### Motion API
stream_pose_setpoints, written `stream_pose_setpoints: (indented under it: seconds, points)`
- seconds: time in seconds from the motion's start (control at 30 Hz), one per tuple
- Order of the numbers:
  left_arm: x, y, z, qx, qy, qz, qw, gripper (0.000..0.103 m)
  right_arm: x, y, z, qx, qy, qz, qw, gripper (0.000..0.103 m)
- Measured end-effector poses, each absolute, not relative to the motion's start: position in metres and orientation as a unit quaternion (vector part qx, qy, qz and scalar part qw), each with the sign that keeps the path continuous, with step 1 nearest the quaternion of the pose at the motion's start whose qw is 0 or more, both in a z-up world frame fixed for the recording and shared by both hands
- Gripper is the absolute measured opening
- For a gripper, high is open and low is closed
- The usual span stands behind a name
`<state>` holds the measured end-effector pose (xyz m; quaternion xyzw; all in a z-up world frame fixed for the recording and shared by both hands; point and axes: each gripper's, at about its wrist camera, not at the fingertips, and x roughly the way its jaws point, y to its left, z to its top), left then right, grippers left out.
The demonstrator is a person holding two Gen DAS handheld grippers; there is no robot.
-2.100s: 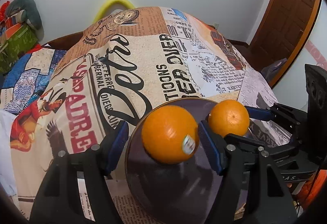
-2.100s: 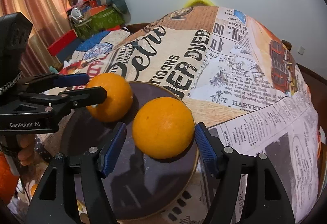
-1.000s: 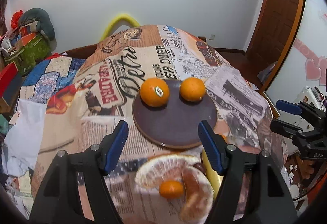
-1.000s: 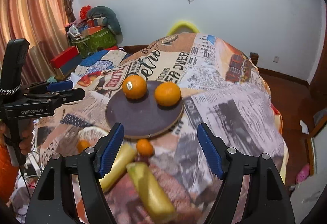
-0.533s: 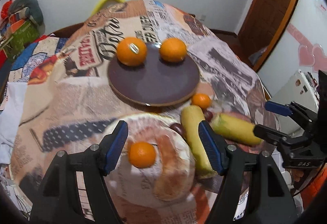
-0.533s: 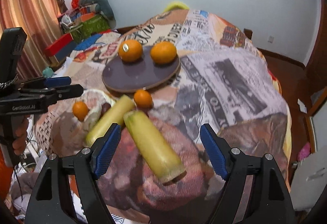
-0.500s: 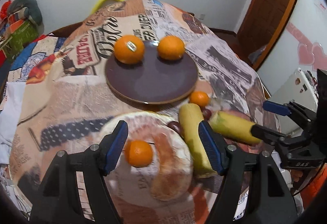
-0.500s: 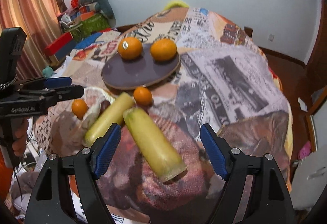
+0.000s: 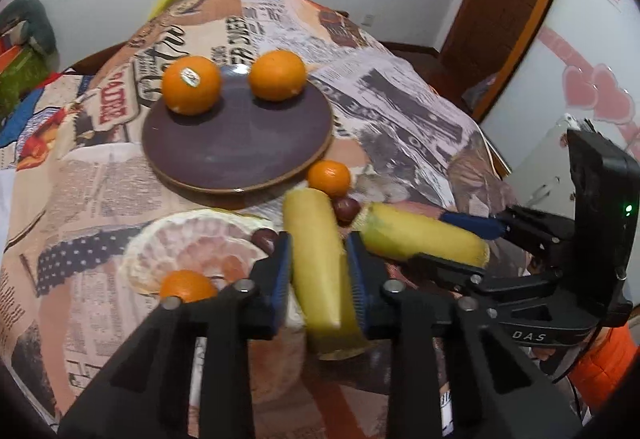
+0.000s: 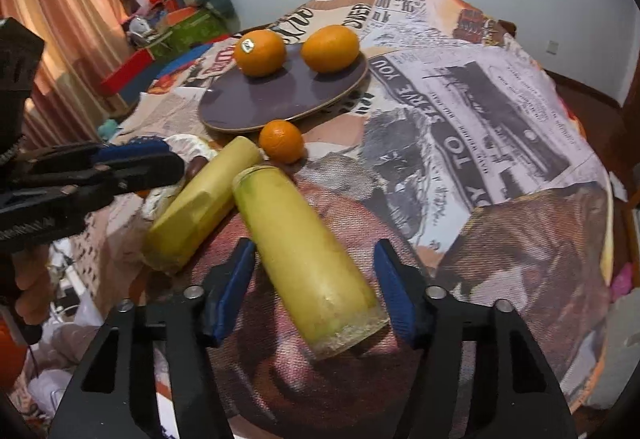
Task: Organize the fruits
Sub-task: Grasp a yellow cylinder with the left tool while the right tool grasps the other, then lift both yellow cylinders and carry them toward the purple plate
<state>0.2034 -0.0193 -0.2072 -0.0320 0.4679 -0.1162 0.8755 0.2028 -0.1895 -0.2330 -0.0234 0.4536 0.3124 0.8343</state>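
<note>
Grippers brought down from above the plate to the two yellow cane sections within approx. 1 s. Left gripper [image 9: 318,275]: jaws narrowed onto left cane section [image 9: 316,259], pads touching both sides. Right gripper [image 10: 314,287]: jaws wide, straddling right cane section [image 10: 304,259], no contact seen. Two oranges [image 9: 192,85] [image 9: 278,75] already set on purple plate [image 9: 240,143]; cane judged next for transfer. Small tangerine [image 9: 329,178] beside plate on worktop. Writing: "DAS" on right gripper body; cloth [image 10: 480,111] print "TO SERVE YOU"; orange sticker illegible.
</note>
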Motion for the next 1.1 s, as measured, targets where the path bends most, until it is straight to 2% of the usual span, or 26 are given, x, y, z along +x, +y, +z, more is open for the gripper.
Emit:
stream_pose_setpoints:
  seconds: [0.13,0.37,0.43,0.57,0.83,1.1]
  points:
    - [0.204,-0.030,-0.213,-0.020,0.477,-0.119,0.870,0.024,0.199,-0.192,-0.230,-0.028,0.443,0.304,0.843,0.045]
    - [0.208,-0.027,-0.220,-0.018,0.489,-0.094,0.867,0.024,0.195,-0.199,-0.227,-0.024,0.443,0.291,0.848,0.040]
    - [0.209,-0.029,-0.220,-0.011,0.492,-0.092,0.865,0.024,0.194,-0.198,-0.226,-0.033,0.440,0.291,0.849,0.039]
    - [0.216,-0.036,-0.225,0.004,0.499,-0.102,0.861,0.038,0.196,-0.196,-0.227,-0.039,0.440,0.292,0.848,0.039]
    - [0.223,-0.040,-0.241,-0.001,0.525,-0.104,0.845,0.036,0.198,-0.200,-0.228,-0.019,0.448,0.295,0.844,0.038]
    - [0.203,-0.043,-0.235,-0.018,0.535,-0.113,0.837,0.037,0.186,-0.205,-0.225,-0.019,0.454,0.305,0.837,0.036]
